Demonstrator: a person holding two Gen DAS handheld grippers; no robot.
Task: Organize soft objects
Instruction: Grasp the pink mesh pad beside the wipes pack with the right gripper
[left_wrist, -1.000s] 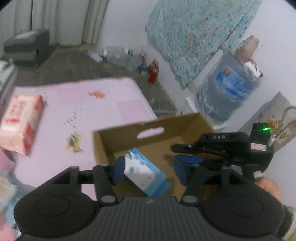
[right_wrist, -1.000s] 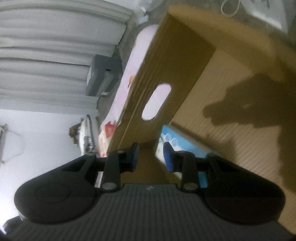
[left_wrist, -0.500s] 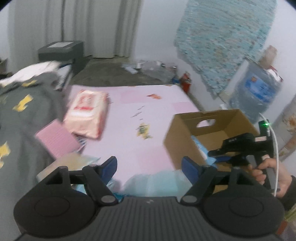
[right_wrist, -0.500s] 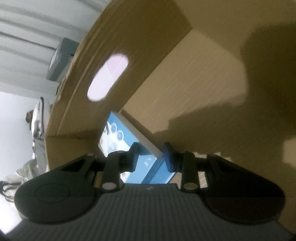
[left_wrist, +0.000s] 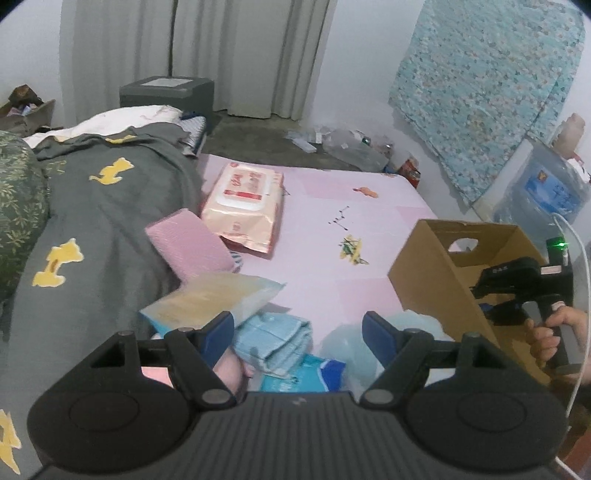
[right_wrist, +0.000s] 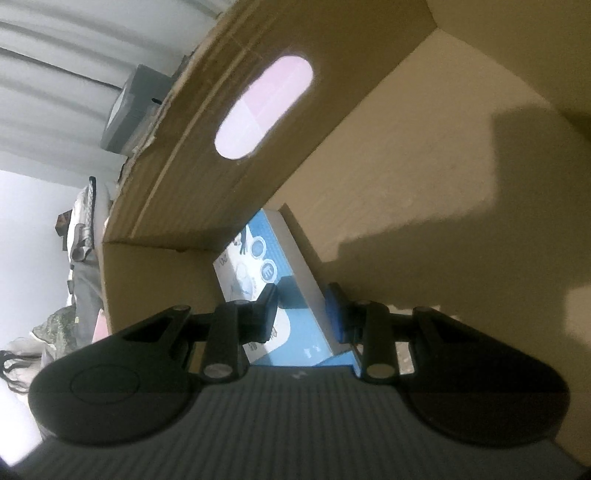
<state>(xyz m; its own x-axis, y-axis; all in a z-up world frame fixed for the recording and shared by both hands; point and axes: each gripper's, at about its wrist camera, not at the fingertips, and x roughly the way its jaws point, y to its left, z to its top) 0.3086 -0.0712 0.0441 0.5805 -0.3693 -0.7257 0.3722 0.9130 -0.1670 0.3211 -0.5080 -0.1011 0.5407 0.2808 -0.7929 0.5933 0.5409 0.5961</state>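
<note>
A bedroom with pale curtains (left_wrist: 192, 55) along the far wall and a turquoise patterned cloth (left_wrist: 480, 81) hung on the right-hand wall holds a bed (left_wrist: 332, 280) covered in a pink sheet; a grey blanket (left_wrist: 92, 221) with yellow shapes lies over its left side.

The left tongs (left_wrist: 298, 328) hang above the bed's near edge, pointing along the bed toward the curtains, the blue-padded jaws spread wide with nothing between them. Below them lies a heap of soft things: one folded light-blue cloth (left_wrist: 273, 339), one yellowish flat packet (left_wrist: 210, 302) and one pale blue crumpled bag (left_wrist: 351, 343). Farther up the bed, beside the blanket's edge, sit one pink sponge-like block (left_wrist: 192, 243) and one peach wet-wipes pack (left_wrist: 247, 206), touching each other.

At the bed's right edge stands one cardboard box (left_wrist: 436, 280), tipped toward the left tongs. The person's right hand (left_wrist: 550, 332) grips a black handle and reaches the right tongs (right_wrist: 301, 308) into the box's open top (in the left wrist view the jaws themselves are hidden behind the box wall). From the right wrist view, these tongs sit deep inside the box, jaws narrowed around the edge of one blue-and-white packet (right_wrist: 269, 295) that leans in the corner under the wall with the oval handle hole (right_wrist: 264, 110); whether the pads actually press on it cannot be told.

One large water jug (left_wrist: 546, 184) stands beyond the box against the right wall.
</note>
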